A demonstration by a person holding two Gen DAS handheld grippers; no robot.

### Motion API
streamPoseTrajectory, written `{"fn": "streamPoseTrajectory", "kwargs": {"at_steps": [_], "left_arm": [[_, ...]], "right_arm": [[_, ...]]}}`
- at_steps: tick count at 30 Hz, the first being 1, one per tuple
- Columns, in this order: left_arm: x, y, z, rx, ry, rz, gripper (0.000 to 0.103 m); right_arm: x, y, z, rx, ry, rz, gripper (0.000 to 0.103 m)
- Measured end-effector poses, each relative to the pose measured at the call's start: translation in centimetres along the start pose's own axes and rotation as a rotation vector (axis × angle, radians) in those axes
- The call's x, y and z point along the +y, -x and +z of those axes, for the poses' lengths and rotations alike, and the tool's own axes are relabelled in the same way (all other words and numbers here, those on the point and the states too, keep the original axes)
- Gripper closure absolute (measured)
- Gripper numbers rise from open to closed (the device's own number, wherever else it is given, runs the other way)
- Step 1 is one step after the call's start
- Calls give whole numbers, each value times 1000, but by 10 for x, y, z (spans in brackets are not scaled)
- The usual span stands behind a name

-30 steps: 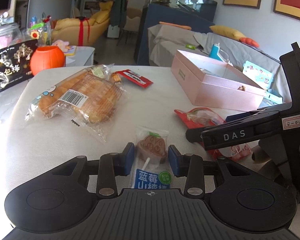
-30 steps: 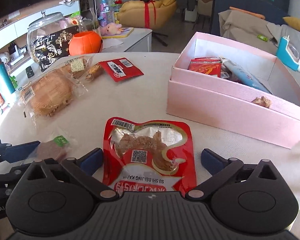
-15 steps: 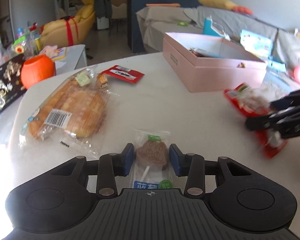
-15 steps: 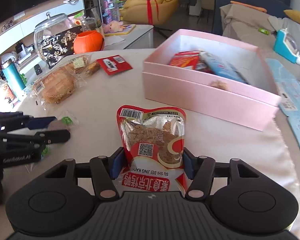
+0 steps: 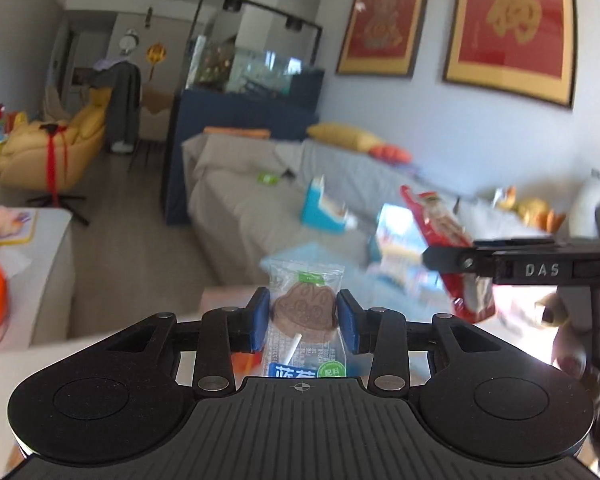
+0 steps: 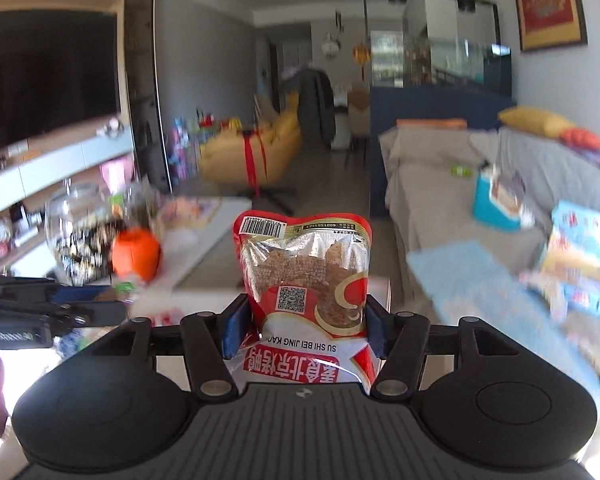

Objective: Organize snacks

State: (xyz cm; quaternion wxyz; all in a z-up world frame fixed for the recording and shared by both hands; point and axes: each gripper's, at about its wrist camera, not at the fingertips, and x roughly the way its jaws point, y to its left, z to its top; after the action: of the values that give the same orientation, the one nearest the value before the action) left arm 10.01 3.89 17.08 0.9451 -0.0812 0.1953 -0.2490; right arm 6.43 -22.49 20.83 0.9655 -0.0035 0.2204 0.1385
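- A clear-wrapped brown lollipop (image 5: pixel 305 312) is pinched between the blue pads of the left gripper (image 5: pixel 304 316); its wrapper stands upright between the jaws, the printed blue end hanging just below them
- A red pouch of roast-duck snack (image 6: pixel 305 280) is pinched at its lower half by the right gripper (image 6: pixel 305 326); the jaws were spread wide around the pouch a second ago and have just been closing, so that the pads are now pressed against both of its edges
- Both snacks have been lifted clear: a second ago each lay flat on the table under its jaws, while now only the sofa (image 5: pixel 236 200) and the far room are seen beyond the jaws, and the table is barely in view below them
- In the left wrist view the right gripper's arm (image 5: pixel 512 268) is seen to the right of the jaws, with the red pouch hanging from its tip
- The pink box seen earlier beyond the jaws is no longer in either view
- The pick-up is judged complete for both items; carrying them over the box and letting go is likely what remains
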Motion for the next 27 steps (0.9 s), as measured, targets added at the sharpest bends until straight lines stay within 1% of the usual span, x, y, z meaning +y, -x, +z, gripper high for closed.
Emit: {"fn": "streamPoseTrajectory", "kwargs": {"at_steps": [1, 2, 3, 4, 5, 6, 7, 8, 9, 11, 13, 15, 17, 19, 21, 23, 25, 27], "left_arm": [[5, -22, 4, 1, 43, -22, 57], [12, -44, 3, 33, 83, -41, 59], [20, -69, -2, 98, 129, -57, 60], [29, -90, -10, 159, 172, -60, 60], [38, -101, -20, 194, 213, -52, 60], [46, -102, -28, 197, 239, -45, 60], [53, -97, -34, 186, 249, -42, 60], [59, -87, -38, 170, 248, -30, 60], [65, -74, -42, 150, 242, -7, 60], [77, -45, -52, 119, 216, 67, 60], [86, -15, -64, 84, 187, 177, 60], [92, 13, -80, 62, 190, 262, 60], [100, 33, -96, 74, 208, 287, 60], [107, 55, -111, 79, 232, 323, 60], [113, 71, -122, 80, 244, 359, 60], [116, 83, -128, 79, 240, 396, 60], [117, 91, -129, 67, 229, 429, 60], [120, 102, -132, 52, 224, 446, 60]], "right_arm": [[-2, -9, 17, -7, -6, -16, 44], [-3, -21, 30, -2, -20, -28, 42], [-6, -35, 39, 7, -39, -34, 33], [-8, -51, 44, 23, -50, -36, 18], [-8, -69, 46, 57, -43, -39, 16], [-8, -88, 45, 106, -36, -50, 16], [-8, -103, 39, 160, -39, -72, 16], [-9, -113, 33, 194, -43, -79, 16], [-11, -117, 27, 214, -45, -67, 16], [-16, -122, 14, 214, -51, -53, 16], [-17, -127, 7, 215, -57, -60, 16], [-16, -132, 3, 230, -78, -31, 16], [-13, -135, 0, 235, -96, -4, 16], [-7, -139, 0, 233, -105, -3, 16], [7, -144, -2, 245, -106, 17, 16], [28, -155, -4, 268, -73, 41, 16], [57, -166, -11, 292, -30, 74, 16], [88, -181, -18, 325, 10, 113, 16]]}}
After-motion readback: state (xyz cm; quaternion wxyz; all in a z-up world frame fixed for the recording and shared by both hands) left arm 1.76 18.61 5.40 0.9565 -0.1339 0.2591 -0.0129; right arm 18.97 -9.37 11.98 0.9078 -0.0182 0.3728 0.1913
